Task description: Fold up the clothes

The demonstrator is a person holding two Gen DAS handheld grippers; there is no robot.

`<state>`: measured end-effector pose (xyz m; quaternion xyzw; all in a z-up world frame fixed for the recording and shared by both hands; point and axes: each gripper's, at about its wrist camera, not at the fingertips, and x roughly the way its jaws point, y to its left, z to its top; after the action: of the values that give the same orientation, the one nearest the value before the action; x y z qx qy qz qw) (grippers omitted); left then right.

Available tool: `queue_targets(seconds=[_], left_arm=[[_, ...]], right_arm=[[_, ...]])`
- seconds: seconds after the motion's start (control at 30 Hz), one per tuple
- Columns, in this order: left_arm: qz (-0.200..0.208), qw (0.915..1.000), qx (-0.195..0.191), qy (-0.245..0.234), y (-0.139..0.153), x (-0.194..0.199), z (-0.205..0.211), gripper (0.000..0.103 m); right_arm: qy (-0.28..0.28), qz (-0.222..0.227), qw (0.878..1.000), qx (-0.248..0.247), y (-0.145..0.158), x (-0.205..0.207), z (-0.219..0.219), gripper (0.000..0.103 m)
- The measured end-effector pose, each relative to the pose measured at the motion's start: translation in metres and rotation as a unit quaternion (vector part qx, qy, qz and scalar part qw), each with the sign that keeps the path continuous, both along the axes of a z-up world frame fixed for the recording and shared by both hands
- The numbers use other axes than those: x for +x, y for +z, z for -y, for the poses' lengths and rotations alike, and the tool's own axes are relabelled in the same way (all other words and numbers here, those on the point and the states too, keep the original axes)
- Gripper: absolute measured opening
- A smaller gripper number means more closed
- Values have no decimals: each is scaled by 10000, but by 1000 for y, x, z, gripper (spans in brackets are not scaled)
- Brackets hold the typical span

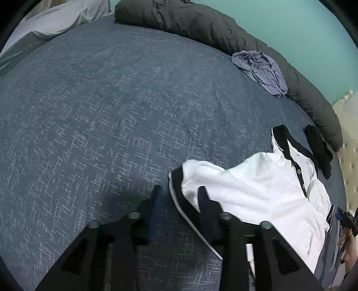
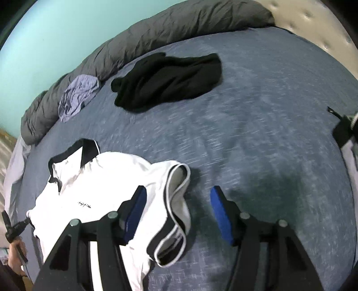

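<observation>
A white polo shirt [image 1: 257,185] with a black collar and black sleeve bands lies face up on the bed, buttons showing. In the left wrist view my left gripper [image 1: 180,199] is open, and the black cuff [image 1: 179,190] of one sleeve lies between its fingers. In the right wrist view the shirt [image 2: 100,179] is at the lower left. My right gripper [image 2: 177,201] is open, its blue pads [image 2: 220,215] on either side of the other sleeve's black-banded cuff [image 2: 176,223]. Neither gripper holds cloth.
The bed has a blue-grey patterned cover [image 1: 100,112]. A black garment [image 2: 167,82] and a crumpled lilac garment [image 2: 76,98] lie farther back, against a rolled dark grey duvet [image 2: 156,26]. Beyond are a teal wall and a beige tufted headboard [image 2: 313,18]. A hand [image 2: 13,257] shows at the lower left.
</observation>
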<state>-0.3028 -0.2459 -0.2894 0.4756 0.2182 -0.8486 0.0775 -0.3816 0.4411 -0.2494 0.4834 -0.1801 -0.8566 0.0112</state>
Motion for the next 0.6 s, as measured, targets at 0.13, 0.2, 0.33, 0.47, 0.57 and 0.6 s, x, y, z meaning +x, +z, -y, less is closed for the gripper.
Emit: queue_targets(seconds=[0.13, 0.2, 0.33, 0.47, 0.57, 0.6], left_arm=[[27, 10000, -21, 38, -4, -1, 5, 40], [25, 10000, -19, 51, -6, -2, 6, 40], [22, 10000, -13, 77, -12, -5, 8, 41], [19, 9999, -8, 102, -17, -8, 9, 41], [31, 10000, 2, 89, -19, -8, 7, 41], [35, 10000, 5, 85, -20, -8, 6, 41]], right_arm=[[-176, 56, 9998, -118, -17, -6, -3, 64], [-198, 16, 9996, -199, -23, -8, -2, 64], [-117, 51, 9999, -109, -33, -16, 3, 26], [-113, -147, 9993, 329, -25, -15, 1, 4], [-426, -334, 9975, 449, -11, -10, -24, 3], [-543, -374, 9967, 479, -7, -9, -33, 3]])
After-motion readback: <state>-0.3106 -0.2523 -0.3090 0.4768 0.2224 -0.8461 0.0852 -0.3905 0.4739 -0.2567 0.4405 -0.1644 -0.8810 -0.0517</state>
